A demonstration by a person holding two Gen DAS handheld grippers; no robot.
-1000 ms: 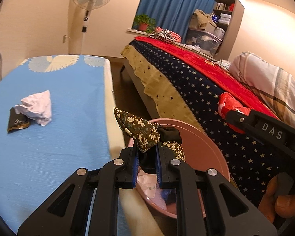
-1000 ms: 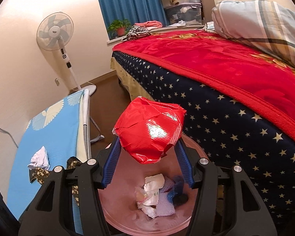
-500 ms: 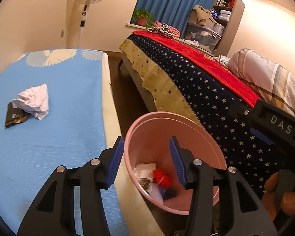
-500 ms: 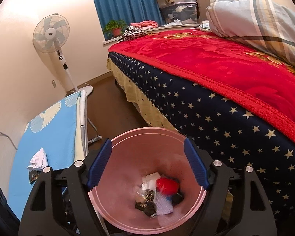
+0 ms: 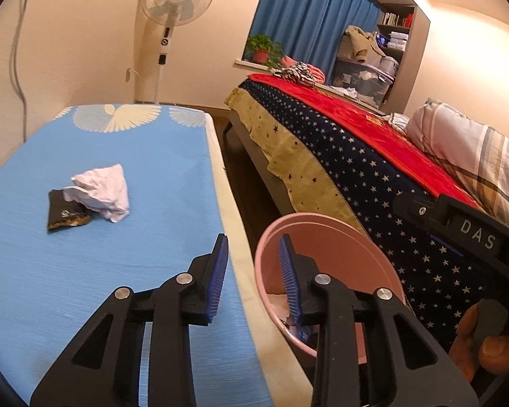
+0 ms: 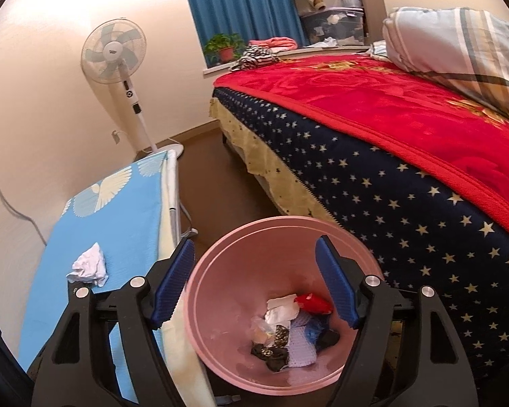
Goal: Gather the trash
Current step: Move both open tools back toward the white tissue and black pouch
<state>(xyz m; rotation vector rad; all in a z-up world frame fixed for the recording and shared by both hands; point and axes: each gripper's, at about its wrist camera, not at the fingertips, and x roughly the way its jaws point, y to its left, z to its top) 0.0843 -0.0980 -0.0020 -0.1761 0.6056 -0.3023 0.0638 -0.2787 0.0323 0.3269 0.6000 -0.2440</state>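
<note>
A pink bin (image 6: 288, 218) stands on the floor between the blue-covered board (image 6: 125, 224) and the bed. In it lie a red wrapper (image 6: 314, 303), a dark floral wrapper (image 6: 269, 352) and white scraps. My right gripper (image 6: 254, 242) hangs open over the bin with nothing between its fingers. My left gripper (image 5: 253, 237) sits over the board's edge beside the bin (image 5: 339, 237); its jaws are closing on nothing. On the board (image 5: 152, 156) lie a crumpled white tissue (image 5: 101, 191) and a dark wrapper (image 5: 64, 213) tucked under its left edge.
A bed with a starred navy cover (image 5: 373, 183) and red blanket (image 6: 390, 108) runs along the right, a plaid pillow (image 6: 458, 47) on it. A standing fan (image 5: 173, 0) is by the far wall. A narrow strip of brown floor (image 6: 213, 176) separates board and bed.
Both grippers opened and let go: the floral wrapper and the red wrapper dropped into the bin. Then the left jaws narrowed and that gripper shifted left over the board's edge.
</note>
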